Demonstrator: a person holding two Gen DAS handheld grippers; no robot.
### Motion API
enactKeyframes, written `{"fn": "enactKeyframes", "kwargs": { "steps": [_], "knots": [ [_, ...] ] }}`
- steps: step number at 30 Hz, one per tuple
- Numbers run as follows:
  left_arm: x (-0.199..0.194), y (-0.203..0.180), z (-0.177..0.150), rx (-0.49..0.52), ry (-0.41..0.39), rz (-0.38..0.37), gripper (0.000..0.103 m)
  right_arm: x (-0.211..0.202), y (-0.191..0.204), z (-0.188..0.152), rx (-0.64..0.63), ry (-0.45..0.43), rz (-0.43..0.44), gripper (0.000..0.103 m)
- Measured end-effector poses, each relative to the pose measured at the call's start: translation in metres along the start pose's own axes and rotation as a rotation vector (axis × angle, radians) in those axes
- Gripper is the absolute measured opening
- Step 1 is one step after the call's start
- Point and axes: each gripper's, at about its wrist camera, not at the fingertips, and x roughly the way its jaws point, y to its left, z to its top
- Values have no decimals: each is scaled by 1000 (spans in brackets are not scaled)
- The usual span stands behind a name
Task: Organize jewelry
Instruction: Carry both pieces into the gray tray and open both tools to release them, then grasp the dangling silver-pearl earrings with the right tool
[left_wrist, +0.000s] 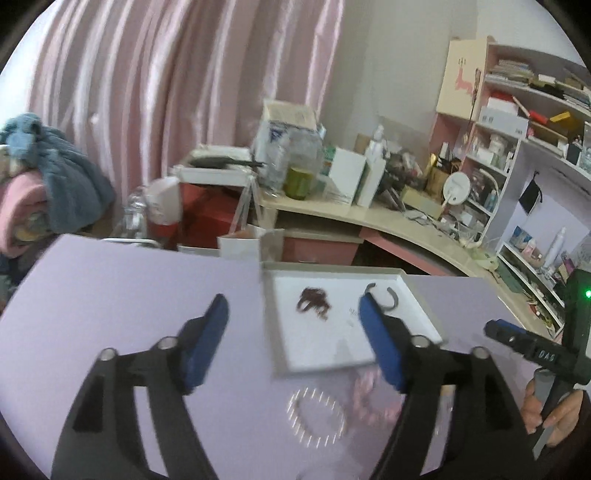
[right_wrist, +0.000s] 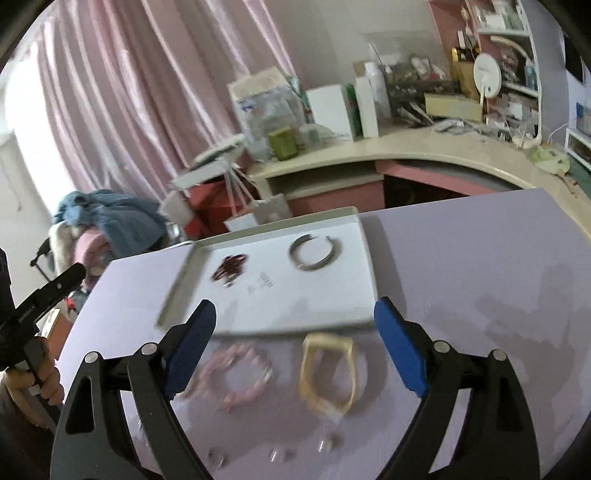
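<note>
A white tray (left_wrist: 325, 347) (right_wrist: 332, 299) lies on the lilac table and holds a dark red bead bracelet (left_wrist: 313, 300) (right_wrist: 229, 271) and a grey open cuff (left_wrist: 391, 300) (right_wrist: 313, 253). Before the tray lie a pearl bracelet (left_wrist: 317, 419), a pink bead bracelet (left_wrist: 369, 400) (right_wrist: 236, 376), a cream square bangle (right_wrist: 328, 373) and small rings (right_wrist: 327, 445). My left gripper (left_wrist: 293, 314) is open and empty above the tray's near left. My right gripper (right_wrist: 295, 314) is open and empty above the bangle; it also shows in the left wrist view (left_wrist: 517, 339).
A cluttered beige desk (left_wrist: 369, 214) (right_wrist: 406, 147) stands beyond the table, with shelves (left_wrist: 517, 147) to the right. Pink curtains (left_wrist: 166, 92) hang behind. A pile of clothes (left_wrist: 44, 177) sits at the left. A white paper bag (right_wrist: 258, 218) stands behind the tray.
</note>
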Motion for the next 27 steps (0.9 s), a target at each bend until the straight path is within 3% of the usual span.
{"fn": "enactKeyframes", "kwargs": {
  "steps": [5,10,20,27],
  "knots": [
    [-75,10,-41,-14,-52,48,91,-40,18,-43,-49,-21,15,90],
    [-113,12,-82,-15,-65,90,95,-58,29,-82,-96,-9,-1,90],
    [-125,2,-132,36,-2,117,95,-55,32,-131,-127,68,-15,86],
    [-118,-1,-137,47,19,114,95,-34,42,-151,-179,144,-19,69]
  ]
}}
